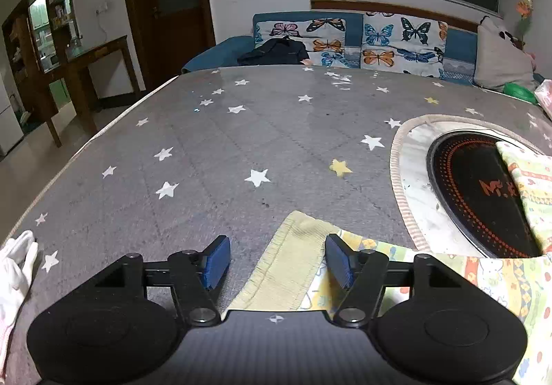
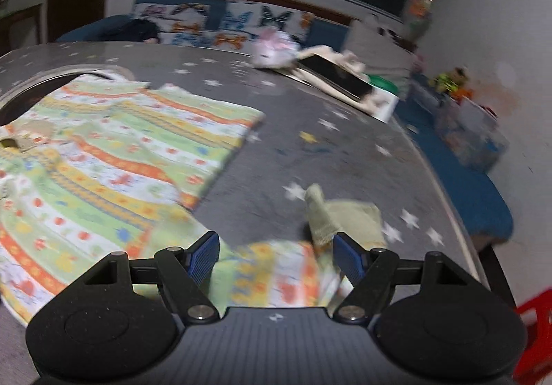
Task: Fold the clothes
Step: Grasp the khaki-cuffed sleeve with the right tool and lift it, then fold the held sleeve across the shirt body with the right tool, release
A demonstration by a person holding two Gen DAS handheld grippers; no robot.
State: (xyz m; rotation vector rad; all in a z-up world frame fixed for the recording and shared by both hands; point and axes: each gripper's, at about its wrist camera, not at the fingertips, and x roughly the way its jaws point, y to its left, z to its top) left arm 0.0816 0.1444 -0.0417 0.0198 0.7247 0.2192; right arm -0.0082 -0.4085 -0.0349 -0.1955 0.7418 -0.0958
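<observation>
Both grippers stand wide open, gripping nothing. The left gripper (image 1: 277, 262) straddles the garment's (image 2: 114, 157) yellow cuff (image 1: 293, 264) on the starred table (image 1: 207, 160). The right gripper (image 2: 276, 259) hovers over another cuff (image 2: 331, 215); blur hides whether it touches.

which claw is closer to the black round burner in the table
Left. The left claw sits open at a yellow cuff close beside the burner. The right claw, open over the other cuff, has the garment between it and the burner.
</observation>
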